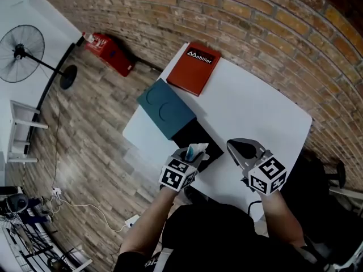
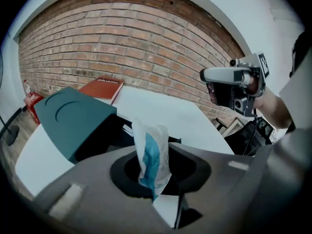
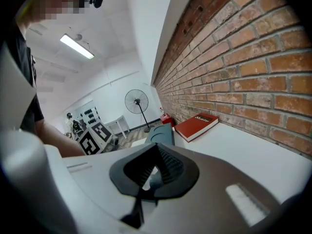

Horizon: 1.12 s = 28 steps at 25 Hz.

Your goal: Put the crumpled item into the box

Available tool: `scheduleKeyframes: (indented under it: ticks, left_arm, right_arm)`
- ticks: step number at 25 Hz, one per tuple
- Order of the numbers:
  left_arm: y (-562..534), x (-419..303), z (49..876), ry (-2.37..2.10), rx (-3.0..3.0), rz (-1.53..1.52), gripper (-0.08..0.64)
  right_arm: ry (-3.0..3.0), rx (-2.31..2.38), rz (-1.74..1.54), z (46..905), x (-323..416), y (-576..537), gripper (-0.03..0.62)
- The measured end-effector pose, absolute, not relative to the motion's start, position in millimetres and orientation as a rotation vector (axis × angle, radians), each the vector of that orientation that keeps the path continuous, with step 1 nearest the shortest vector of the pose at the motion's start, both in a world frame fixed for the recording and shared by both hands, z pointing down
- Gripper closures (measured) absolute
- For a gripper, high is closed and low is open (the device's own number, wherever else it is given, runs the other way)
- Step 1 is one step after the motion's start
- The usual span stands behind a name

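My left gripper (image 1: 193, 152) is shut on the crumpled item (image 1: 197, 149), a white and blue wad that sticks up between the jaws (image 2: 151, 156). It hangs over the near end of the open black box (image 1: 197, 136), whose teal lid (image 1: 166, 110) lies tilted on the box's far end. In the left gripper view the dark box (image 2: 105, 139) sits just behind the wad, under the lid (image 2: 73, 117). My right gripper (image 1: 239, 147) hovers over the white table (image 1: 255, 112) to the right of the box, jaws together and empty (image 3: 155, 165).
A red book (image 1: 194, 68) lies at the table's far corner by the brick wall. On the wooden floor to the left stand a fan (image 1: 21, 50) and a red extinguisher (image 1: 110, 52). The table's left edge runs close past the box.
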<state>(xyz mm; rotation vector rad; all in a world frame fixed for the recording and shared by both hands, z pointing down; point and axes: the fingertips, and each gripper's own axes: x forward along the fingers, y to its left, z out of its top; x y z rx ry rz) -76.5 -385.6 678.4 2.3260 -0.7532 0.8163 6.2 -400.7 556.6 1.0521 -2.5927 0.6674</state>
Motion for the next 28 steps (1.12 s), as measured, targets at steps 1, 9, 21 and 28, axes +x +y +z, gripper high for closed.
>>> scheduleKeyframes:
  ticks: [1, 9, 21, 28]
  left_arm:
    - [-385, -75, 684, -0.738, 2.331, 0.842, 0.474]
    - [-381, -67, 712, -0.609, 2.311, 0.957, 0.469]
    - [-370, -60, 723, -0.412, 2.346, 1.186, 0.448]
    - [-375, -63, 715, -0.438, 2.373, 1.221, 0.373]
  right_arm:
    - [-2.587, 1.052, 0.672, 559, 7, -400, 0.591]
    - [-2.546, 1.096, 0.733, 575, 21, -393, 0.591]
    - [-2.571, 1.148, 0.741, 564, 25, -386, 0.591]
    - [-2.554, 1.206, 0.743, 556, 37, -379, 0.591]
